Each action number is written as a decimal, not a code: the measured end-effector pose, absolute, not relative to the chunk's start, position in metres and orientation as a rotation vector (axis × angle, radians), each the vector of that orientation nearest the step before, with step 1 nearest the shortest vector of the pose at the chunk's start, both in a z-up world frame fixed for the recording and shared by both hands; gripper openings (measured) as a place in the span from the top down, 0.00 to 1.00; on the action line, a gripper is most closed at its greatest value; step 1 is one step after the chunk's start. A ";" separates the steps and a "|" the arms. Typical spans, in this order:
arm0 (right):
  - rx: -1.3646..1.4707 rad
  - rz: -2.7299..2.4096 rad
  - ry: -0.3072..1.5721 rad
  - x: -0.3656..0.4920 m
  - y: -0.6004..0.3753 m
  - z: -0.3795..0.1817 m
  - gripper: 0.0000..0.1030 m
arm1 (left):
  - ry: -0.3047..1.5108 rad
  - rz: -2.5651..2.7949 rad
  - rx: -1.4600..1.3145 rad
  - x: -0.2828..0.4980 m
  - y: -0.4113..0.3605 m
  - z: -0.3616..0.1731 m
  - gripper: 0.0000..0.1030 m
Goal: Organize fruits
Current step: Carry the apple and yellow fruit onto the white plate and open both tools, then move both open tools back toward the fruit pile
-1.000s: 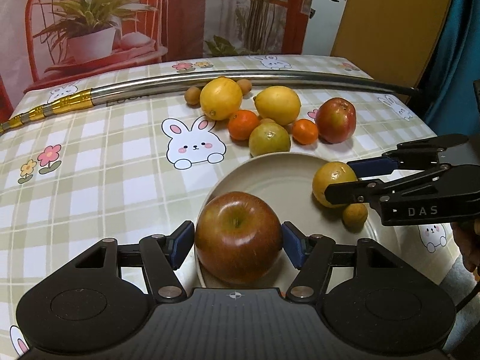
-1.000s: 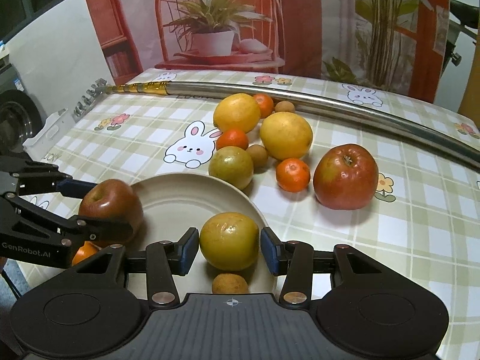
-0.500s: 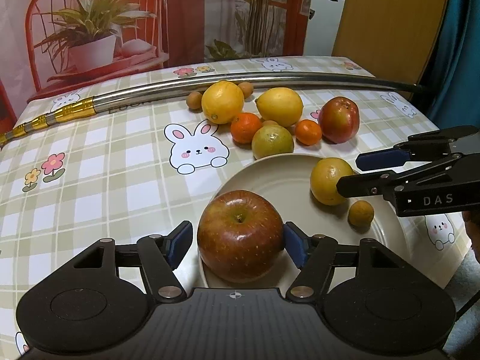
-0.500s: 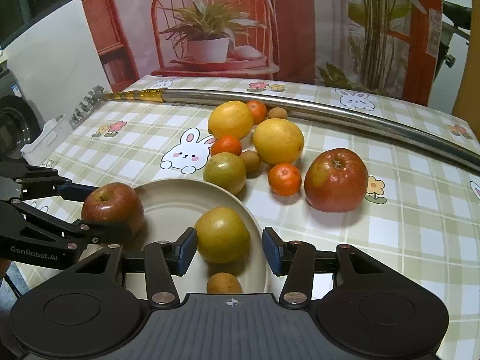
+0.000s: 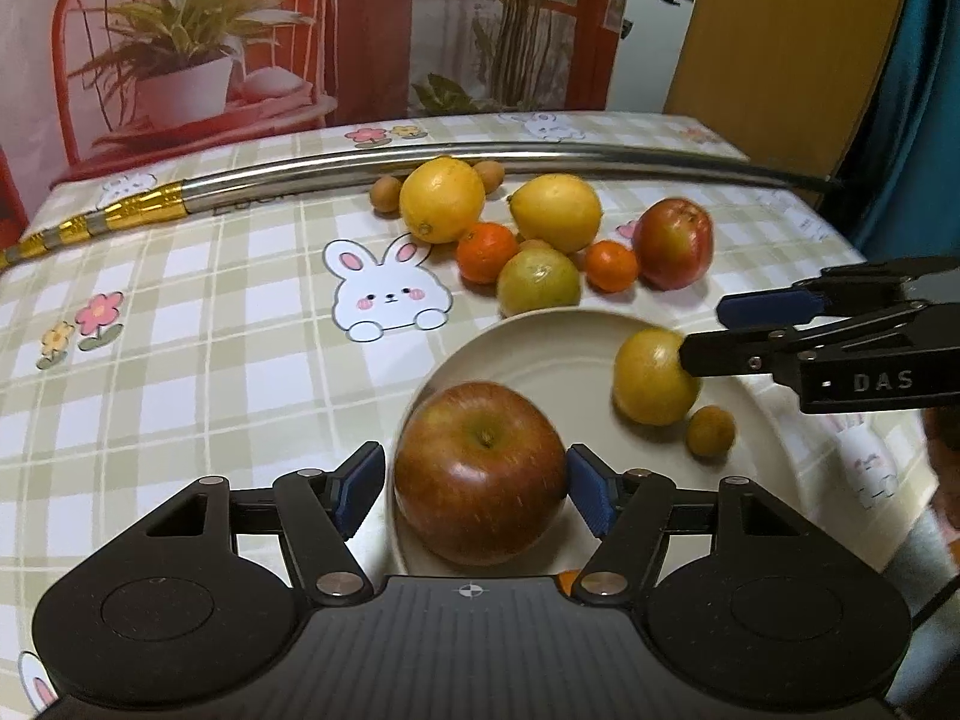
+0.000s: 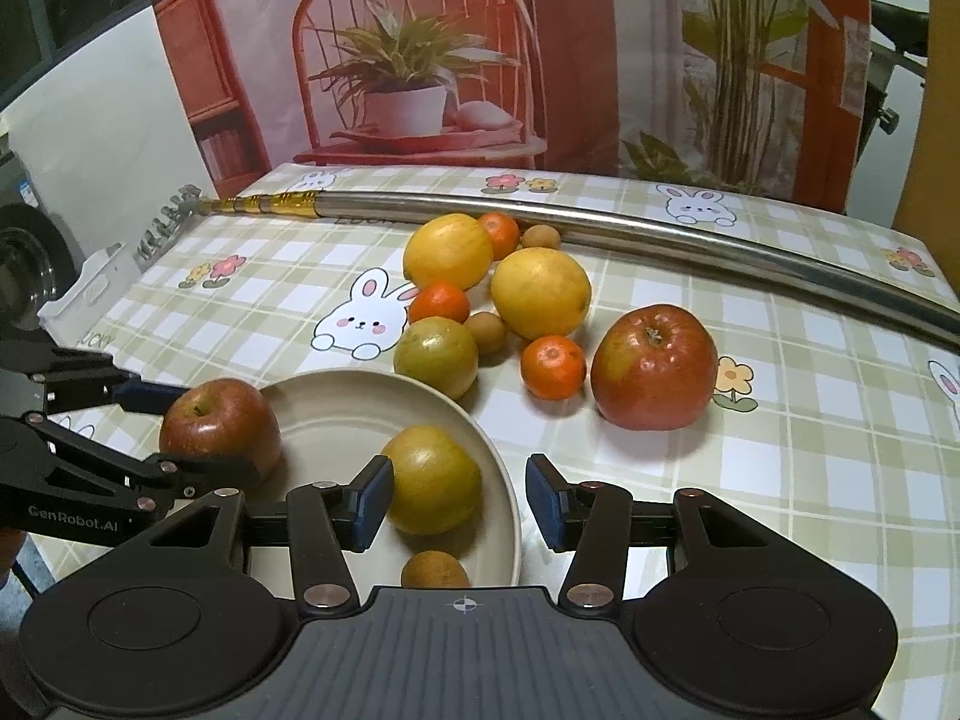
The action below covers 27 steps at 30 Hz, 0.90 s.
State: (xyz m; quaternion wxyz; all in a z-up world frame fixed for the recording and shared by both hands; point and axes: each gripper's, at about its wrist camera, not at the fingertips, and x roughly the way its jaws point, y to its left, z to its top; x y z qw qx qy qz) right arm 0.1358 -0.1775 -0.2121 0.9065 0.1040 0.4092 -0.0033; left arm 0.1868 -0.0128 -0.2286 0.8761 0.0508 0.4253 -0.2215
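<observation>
- The left gripper (image 5: pixel 477 489) has its fingers (image 5: pixel 360 492) on both sides of a big red apple with a brown stem (image 5: pixel 480 474); one blue pad is right at the apple's skin and the other shows a thin gap, so the fingers look let go, not squeezing
- That apple sits on the near edge of a round cream plate (image 5: pixel 540 348)
- The right gripper (image 6: pixel 459 498) has its fingers spread; a round yellow-green fruit (image 6: pixel 432 480) sits between them on the plate, close to one blue pad and well apart from the other; it is not being squeezed
- A small round brown fruit (image 6: pixel 435 570) lies on the plate just beside the yellow-green fruit
- The plate rests on a surface with a green check cloth and white bunnies (image 6: pixel 810 450)
- Behind the plate, the other fruits sit close together on the cloth: a second red apple (image 6: pixel 654 369); two big yellow lemons (image 6: pixel 447 252); three little oranges (image 6: pixel 552 369); one more yellow-green fruit (image 6: pixel 435 357) just beside the plate's rim; two more small brown fruits (image 6: pixel 485 333)
- A long shiny metal pole with a gold end (image 6: pixel 600 228) lies across the cloth behind the fruits
</observation>
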 end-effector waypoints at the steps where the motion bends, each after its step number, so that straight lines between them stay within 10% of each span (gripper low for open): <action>1: 0.218 -0.008 0.841 0.136 -0.179 -0.211 0.56 | 0.885 -0.468 0.093 0.187 -0.012 -0.226 0.33; 27: 0.240 -0.116 0.704 0.173 -0.253 -0.153 0.56 | 0.979 -0.426 -0.171 0.309 -0.027 -0.185 0.41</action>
